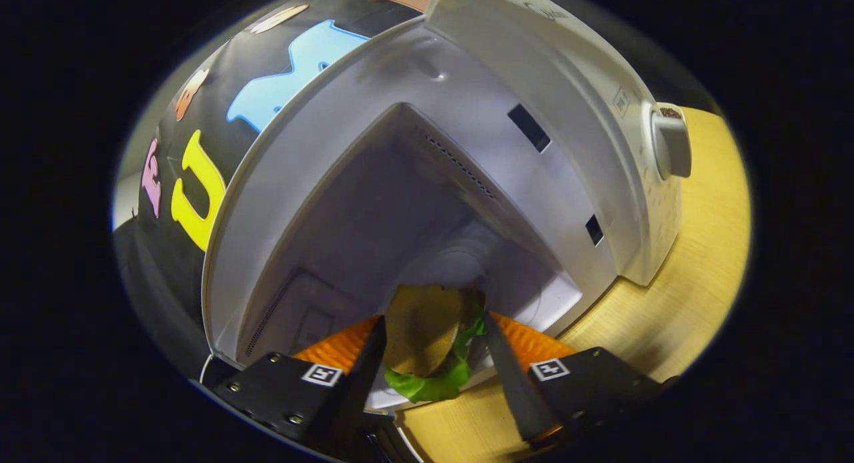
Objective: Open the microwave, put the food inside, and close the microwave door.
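Note:
A white microwave (547,103) stands on a wooden table with its cavity (373,229) wide open just ahead of me; the view is tilted. My gripper (430,336) is shut on a burger (423,329) with a brown bun and green lettuce (434,383) hanging at its lower side. Both fingers press its sides. The burger hangs at the mouth of the cavity, over its front sill. A round glass turntable (467,259) lies on the cavity floor beyond the burger. The door is hidden from me.
The microwave's control panel carries a round knob (670,143) to the right of the cavity. Two dark latch slots (530,127) sit in the front frame. Light wooden tabletop (694,249) spreads to the right and below the microwave.

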